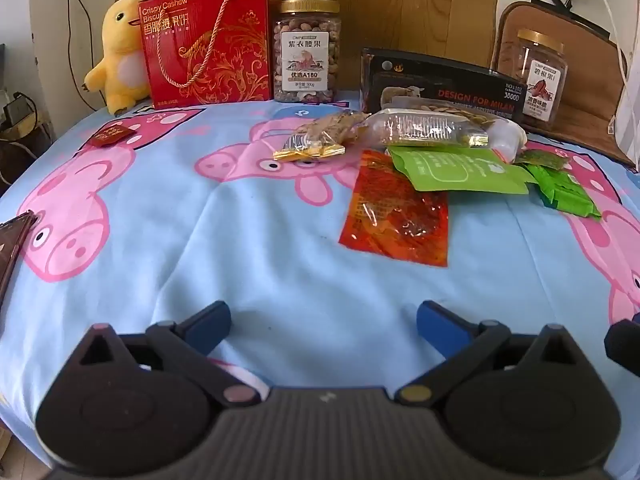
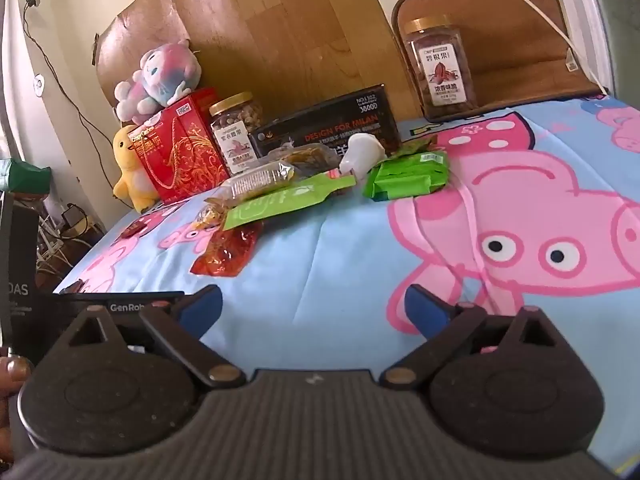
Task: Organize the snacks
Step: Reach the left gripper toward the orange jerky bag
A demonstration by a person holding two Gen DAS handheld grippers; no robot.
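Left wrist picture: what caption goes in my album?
Open left gripper hovers over pig-print sheet before scattered snack packets.

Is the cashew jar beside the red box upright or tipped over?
Upright. The cashew jar stands on its base with its gold lid on top, next to the red biscuit box.

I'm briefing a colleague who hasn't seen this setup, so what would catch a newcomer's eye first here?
Probably the blue cartoon-pig sheet covering the whole surface, then the loose heap of snack packets in its middle, with an orange-red packet nearest and a green pouch overlapping it. Along the back stand a red biscuit box and a yellow plush duck at the left.
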